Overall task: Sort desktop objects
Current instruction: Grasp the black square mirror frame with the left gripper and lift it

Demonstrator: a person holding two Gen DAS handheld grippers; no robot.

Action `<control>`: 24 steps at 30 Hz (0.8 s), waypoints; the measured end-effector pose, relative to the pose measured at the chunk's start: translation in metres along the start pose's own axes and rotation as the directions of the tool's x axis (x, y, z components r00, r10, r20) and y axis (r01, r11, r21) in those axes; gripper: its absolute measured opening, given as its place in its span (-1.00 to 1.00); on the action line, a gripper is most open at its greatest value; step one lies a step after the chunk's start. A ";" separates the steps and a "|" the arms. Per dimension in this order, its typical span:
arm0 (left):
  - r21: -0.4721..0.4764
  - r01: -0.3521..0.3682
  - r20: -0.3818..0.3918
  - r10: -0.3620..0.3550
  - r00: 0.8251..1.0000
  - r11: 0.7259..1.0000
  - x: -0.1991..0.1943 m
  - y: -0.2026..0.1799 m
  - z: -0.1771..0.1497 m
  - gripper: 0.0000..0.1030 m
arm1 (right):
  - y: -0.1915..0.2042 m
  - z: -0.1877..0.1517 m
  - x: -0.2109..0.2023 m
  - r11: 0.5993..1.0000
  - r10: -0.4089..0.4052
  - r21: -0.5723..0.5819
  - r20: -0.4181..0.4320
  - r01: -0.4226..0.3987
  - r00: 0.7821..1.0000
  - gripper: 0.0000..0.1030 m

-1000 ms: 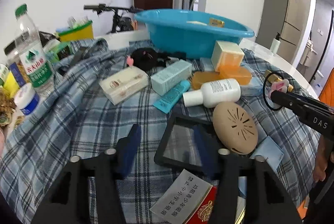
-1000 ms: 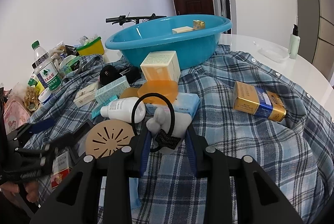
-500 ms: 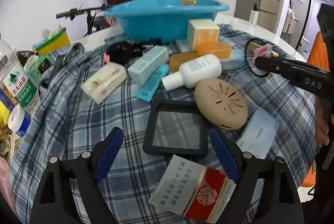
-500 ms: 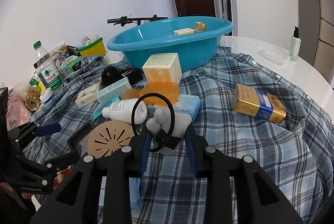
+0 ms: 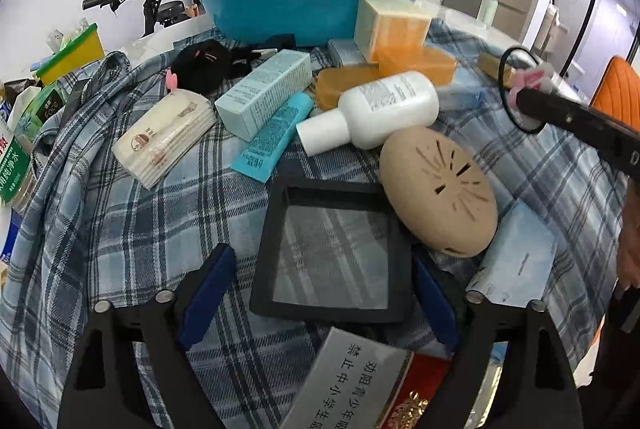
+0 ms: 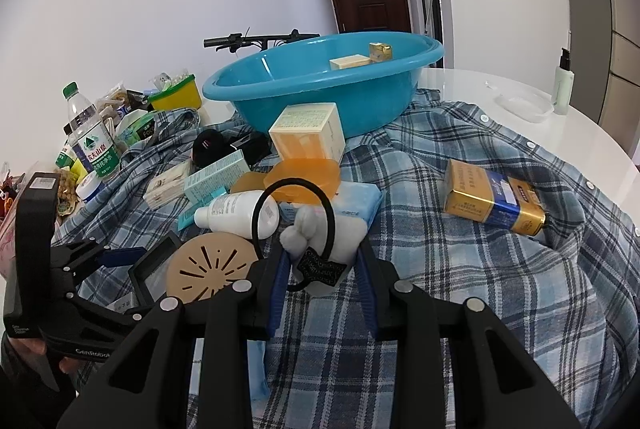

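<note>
My right gripper [image 6: 322,269] is shut on a black hair tie with a white plush charm [image 6: 304,229] and holds it above the plaid shirt [image 6: 500,269]; the hair tie also shows in the left wrist view [image 5: 520,89]. My left gripper [image 5: 320,293] is open, its blue pads on either side of a black square frame [image 5: 332,249] lying on the shirt. A beige slotted disc [image 5: 438,197], a white bottle [image 5: 380,113], teal boxes and a tube [image 5: 272,133] and orange soap boxes [image 5: 394,23] lie beyond. The blue basin [image 6: 320,89] stands at the back with two small boxes inside.
A gold and blue box [image 6: 492,201] lies on the shirt at right. A water bottle [image 6: 90,133], snacks and a yellow tub [image 6: 174,99] crowd the left edge. A red and white card pack [image 5: 360,385] lies under my left gripper. A pump bottle [image 6: 563,81] stands far right.
My left gripper has opened wider and moved forward and lower, so its pads now flank the black frame. My right gripper holds the hair tie in much the same place.
</note>
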State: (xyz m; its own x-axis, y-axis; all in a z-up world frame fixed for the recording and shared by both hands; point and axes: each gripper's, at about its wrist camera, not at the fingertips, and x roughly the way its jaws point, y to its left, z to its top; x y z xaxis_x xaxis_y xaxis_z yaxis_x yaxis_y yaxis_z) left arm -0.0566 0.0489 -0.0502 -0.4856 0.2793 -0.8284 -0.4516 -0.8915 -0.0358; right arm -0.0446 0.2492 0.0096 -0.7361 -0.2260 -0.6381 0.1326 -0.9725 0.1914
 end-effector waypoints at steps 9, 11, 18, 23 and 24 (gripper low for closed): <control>-0.051 -0.085 0.138 0.091 0.986 0.995 -0.035 0.007 0.002 0.40 | -0.004 0.000 0.001 1.000 -0.004 0.010 -0.002 0.004 1.000 -0.41; -0.098 -0.102 0.174 0.118 0.978 0.990 -0.043 0.015 0.002 0.40 | -0.004 0.000 0.000 1.000 -0.003 0.012 0.001 0.003 1.000 -0.41; -0.210 -0.151 0.333 0.216 0.918 0.966 -0.069 0.022 -0.002 0.40 | 0.003 -0.001 -0.006 1.000 -0.010 0.003 0.024 0.010 1.000 -0.41; -0.246 -0.173 0.447 0.270 0.853 0.954 -0.089 0.016 -0.004 0.40 | 0.010 -0.002 -0.009 0.999 -0.029 -0.018 0.046 0.030 0.999 -0.41; -0.253 -0.177 0.466 0.280 0.839 0.951 -0.093 0.014 -0.005 0.40 | 0.011 -0.003 -0.010 0.999 -0.032 -0.020 0.051 0.033 0.998 -0.41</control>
State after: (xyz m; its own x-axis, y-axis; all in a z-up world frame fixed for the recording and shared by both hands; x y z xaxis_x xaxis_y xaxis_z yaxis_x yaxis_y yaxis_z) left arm -0.0140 0.0084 0.0231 -0.8828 0.1506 -0.4449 -0.1542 -0.9876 -0.0284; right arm -0.0339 0.2410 0.0162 -0.7725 -0.1920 -0.6053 0.1220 -0.9803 0.1552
